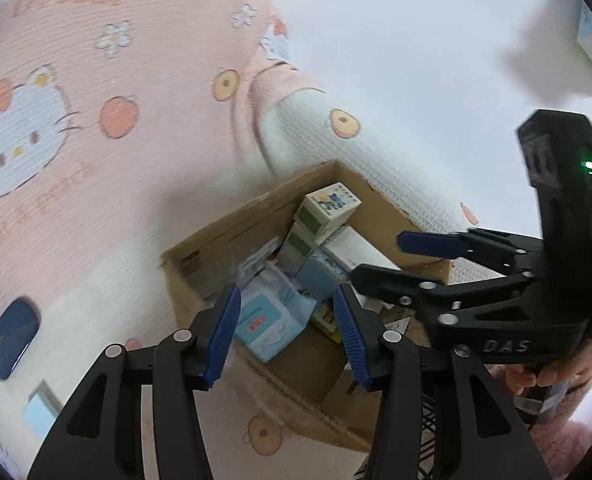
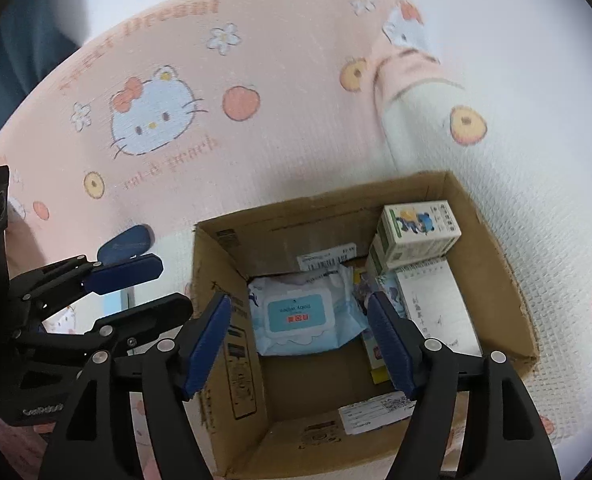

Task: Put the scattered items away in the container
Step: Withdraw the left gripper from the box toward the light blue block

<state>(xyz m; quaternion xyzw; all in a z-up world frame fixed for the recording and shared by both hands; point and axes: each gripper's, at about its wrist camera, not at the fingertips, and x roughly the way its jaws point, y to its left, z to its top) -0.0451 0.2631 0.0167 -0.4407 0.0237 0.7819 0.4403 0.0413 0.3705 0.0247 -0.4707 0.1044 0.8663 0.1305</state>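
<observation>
Pink cartoon-cat blanket [image 2: 256,152] under cardboard box [image 2: 232,344], white wall [image 1: 416,40] behind, both hand-held grippers released, empty.

"What's in the cardboard box [image 2: 232,320] now?"

"A blue-and-white wipes pack [image 2: 304,316] lying flat on the bottom, a spiral notepad [image 2: 440,312] leaning on the right wall, and two small cartoon cartons [image 2: 416,236] stacked in the far corner."

"Flaps?"

"Open, upright."

A pink cartoon-cat blanket [image 2: 232,92] with flowers and orange fruit prints is covering the whole surface. Its white waffle-textured part [image 2: 536,208] is lying off to one side
</observation>
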